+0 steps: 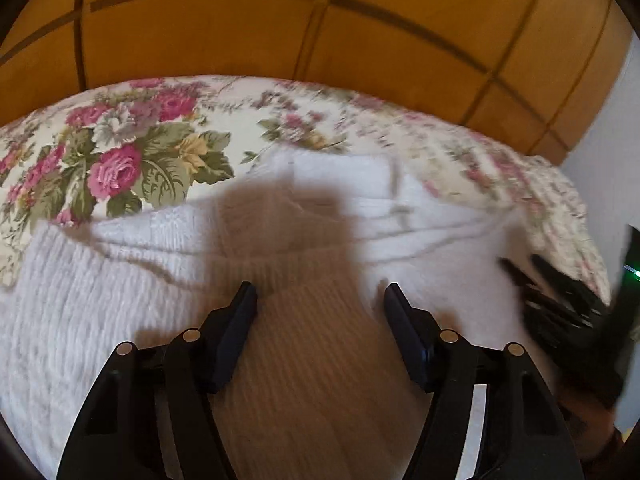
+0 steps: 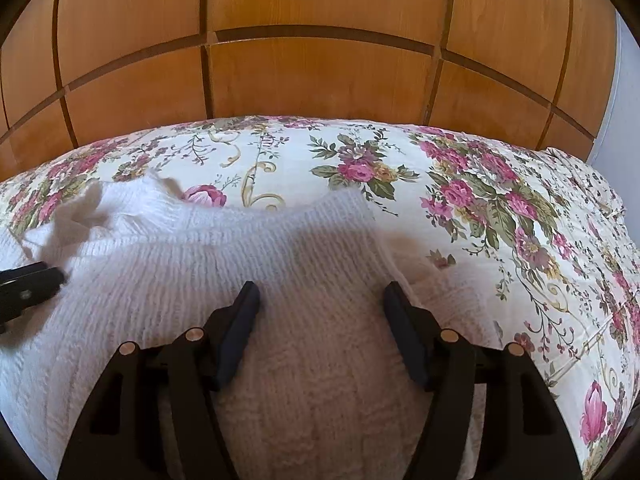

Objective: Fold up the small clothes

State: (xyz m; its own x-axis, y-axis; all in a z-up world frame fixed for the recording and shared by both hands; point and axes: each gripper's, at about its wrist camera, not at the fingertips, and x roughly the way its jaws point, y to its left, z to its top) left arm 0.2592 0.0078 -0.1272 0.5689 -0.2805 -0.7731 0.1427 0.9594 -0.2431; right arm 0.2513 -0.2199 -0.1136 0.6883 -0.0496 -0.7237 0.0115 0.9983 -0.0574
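Note:
A white knitted garment (image 1: 120,280) lies spread on a floral bedspread (image 1: 120,152). My left gripper (image 1: 320,294) hovers over its middle, jaws open, with only shaded cloth below the gap. In the right wrist view the same garment (image 2: 180,260) fills the lower left, its far edge curving across the bedspread (image 2: 480,208). My right gripper (image 2: 320,292) stands open over the garment's right part, near its edge, and nothing is pinched. The right gripper's fingers (image 1: 560,300) show blurred at the left view's right edge. The left gripper's fingers (image 2: 32,284) enter the right view at the far left.
Orange-brown wooden panels (image 2: 320,72) rise directly behind the bed. A pale wall (image 1: 600,140) shows at the far right. The bedspread drops away at its right edge (image 2: 600,320). Part of the garment near its far left is folded up (image 2: 80,208).

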